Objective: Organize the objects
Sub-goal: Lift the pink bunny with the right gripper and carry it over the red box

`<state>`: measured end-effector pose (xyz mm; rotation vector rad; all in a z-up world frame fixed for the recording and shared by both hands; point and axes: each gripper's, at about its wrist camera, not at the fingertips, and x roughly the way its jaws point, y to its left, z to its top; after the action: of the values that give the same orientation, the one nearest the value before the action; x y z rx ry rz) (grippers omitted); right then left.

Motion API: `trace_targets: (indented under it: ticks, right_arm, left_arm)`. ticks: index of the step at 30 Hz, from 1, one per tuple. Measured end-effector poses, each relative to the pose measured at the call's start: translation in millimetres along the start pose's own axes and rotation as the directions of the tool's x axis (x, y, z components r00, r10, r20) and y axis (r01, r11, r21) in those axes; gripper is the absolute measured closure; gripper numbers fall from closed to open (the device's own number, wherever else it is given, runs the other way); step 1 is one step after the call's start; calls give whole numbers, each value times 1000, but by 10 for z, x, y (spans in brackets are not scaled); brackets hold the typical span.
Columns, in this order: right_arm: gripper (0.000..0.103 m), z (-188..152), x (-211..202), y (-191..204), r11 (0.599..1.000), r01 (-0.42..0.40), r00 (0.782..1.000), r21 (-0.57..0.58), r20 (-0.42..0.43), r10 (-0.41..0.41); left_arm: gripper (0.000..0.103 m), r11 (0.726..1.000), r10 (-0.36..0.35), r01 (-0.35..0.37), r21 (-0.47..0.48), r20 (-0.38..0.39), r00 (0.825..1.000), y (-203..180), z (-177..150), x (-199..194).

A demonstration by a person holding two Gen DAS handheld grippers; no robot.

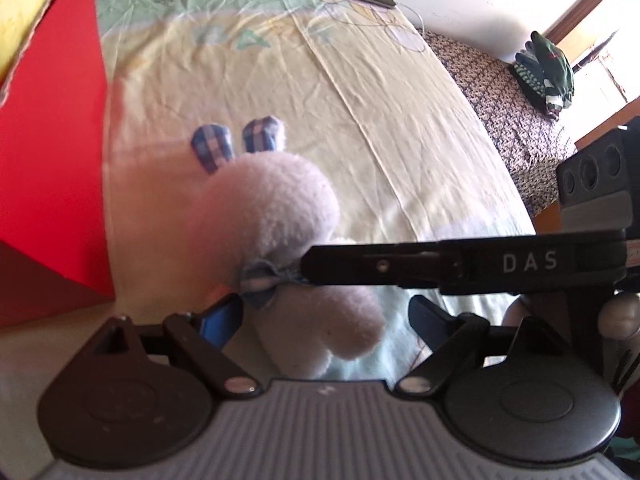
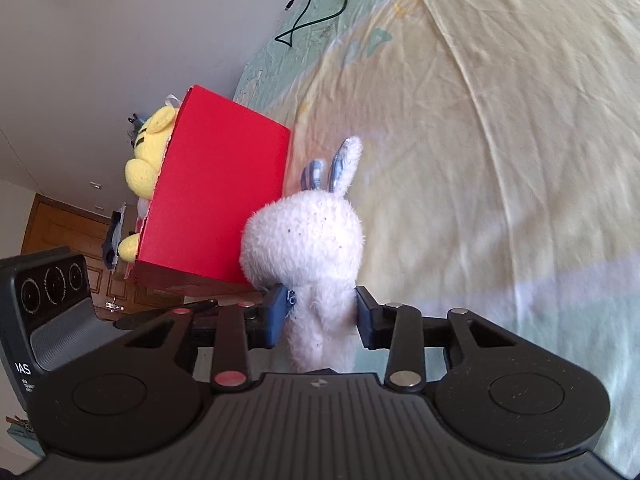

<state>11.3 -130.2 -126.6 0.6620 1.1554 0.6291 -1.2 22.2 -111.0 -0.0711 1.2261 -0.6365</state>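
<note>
done: yellow plush [image 2: 146,148] is seen in red box [image 2: 216,196] | left: white rabbit [image 2: 304,248] is clamped by right hand-held gripper [image 2: 318,316], not yet boxed | left hand-held gripper [image 1: 324,320] is spread, ungripping

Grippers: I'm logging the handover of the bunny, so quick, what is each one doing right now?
Left gripper: open, jaws spread either side of the white plush rabbit, not pressing it.
Right gripper: shut on the rabbit's body.

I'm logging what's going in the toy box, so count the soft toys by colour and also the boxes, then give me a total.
White soft toys: 1, the white rabbit, held in the right gripper
Yellow soft toys: 1, the yellow plush inside the red box
Red boxes: 1
Total: 3
</note>
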Motion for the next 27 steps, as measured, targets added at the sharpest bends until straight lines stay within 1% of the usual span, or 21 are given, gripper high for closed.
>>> trace_targets:
  ticks: [2, 3, 4, 5, 7, 8, 11, 14, 18, 24, 25, 27]
  right_arm:
    - [63, 15, 16, 20, 1000, 5, 1000, -14, 2, -5]
    - [60, 27, 32, 43, 999, 14, 1000, -29, 9, -14]
    - [56, 36, 44, 57, 999, 24, 1000, -41, 18, -23]
    - [55, 45, 62, 66, 998, 31, 999, -46, 28, -30]
    - [51, 58, 119, 48, 999, 27, 999, -43, 27, -26]
    - [50, 48, 156, 42, 999, 24, 999, -35, 25, -23]
    - [55, 3, 234, 48, 1000, 4, 1000, -25, 18, -3]
    - [59, -47, 227, 76, 999, 5, 1000, -31, 19, -4]
    - [61, -176, 149, 122, 999, 2, 1000, -54, -2, -2]
    - [61, -435, 5, 281, 994, 15, 1000, -107, -6, -15]
    - [61, -464, -18, 320, 996, 6, 1000, -93, 1, -6]
    - [61, -530, -48, 406, 995, 7, 1000, -104, 3, -7]
  left_arm:
    - [13, 1000, 15, -15, -9, -6, 1000, 9, 25, 40]
    - [13, 1000, 20, -20, -13, -9, 1000, 23, 37, 58]
    - [16, 1000, 25, -25, -15, -11, 1000, 30, 43, 69]
    - [20, 999, 35, -35, -15, -12, 999, 25, 49, 75]
    - [24, 998, 55, -55, -5, -9, 998, 10, 57, 79]
    - [24, 998, 63, -63, -5, -9, 998, 8, 61, 86]
    - [28, 997, 74, -75, -14, -8, 997, 37, 57, 110]
    - [32, 996, 85, -85, -3, 0, 996, 23, 23, 76]
    - [32, 997, 74, -74, 22, 4, 997, -15, -63, -14]
    - [32, 993, 46, -46, 112, 6, 999, -125, -263, -196]
    - [32, 991, 36, -37, 129, 5, 999, -132, -297, -240]
    - [32, 988, 19, -20, 153, 9, 1000, -129, -354, -331]
